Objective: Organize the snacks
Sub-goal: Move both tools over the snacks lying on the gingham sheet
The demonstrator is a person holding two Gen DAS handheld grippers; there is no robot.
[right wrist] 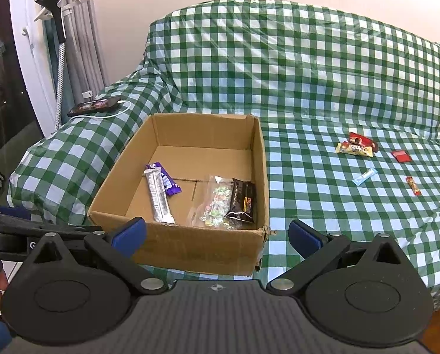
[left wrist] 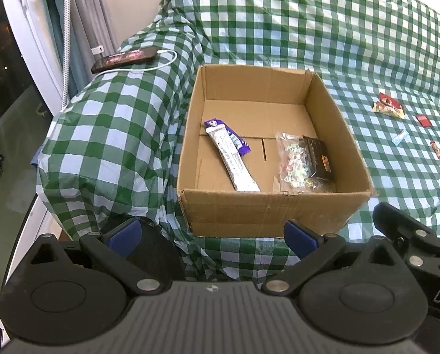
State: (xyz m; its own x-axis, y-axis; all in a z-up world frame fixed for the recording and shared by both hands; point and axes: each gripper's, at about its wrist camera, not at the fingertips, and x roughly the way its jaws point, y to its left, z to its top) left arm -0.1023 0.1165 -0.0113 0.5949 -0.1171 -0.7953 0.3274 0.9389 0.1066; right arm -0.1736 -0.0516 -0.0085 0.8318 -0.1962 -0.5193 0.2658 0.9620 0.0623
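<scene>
Where claws gape: box rim near.

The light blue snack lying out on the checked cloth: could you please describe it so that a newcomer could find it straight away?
Start at the open cardboard box on the green-and-white checked cloth and look to its right, where a few snacks lie loose. The light blue wrapper is a slim flat strip lying slantwise, nearer than the red and cream packets. It is the only pale blue one; its neighbours are red.
</scene>
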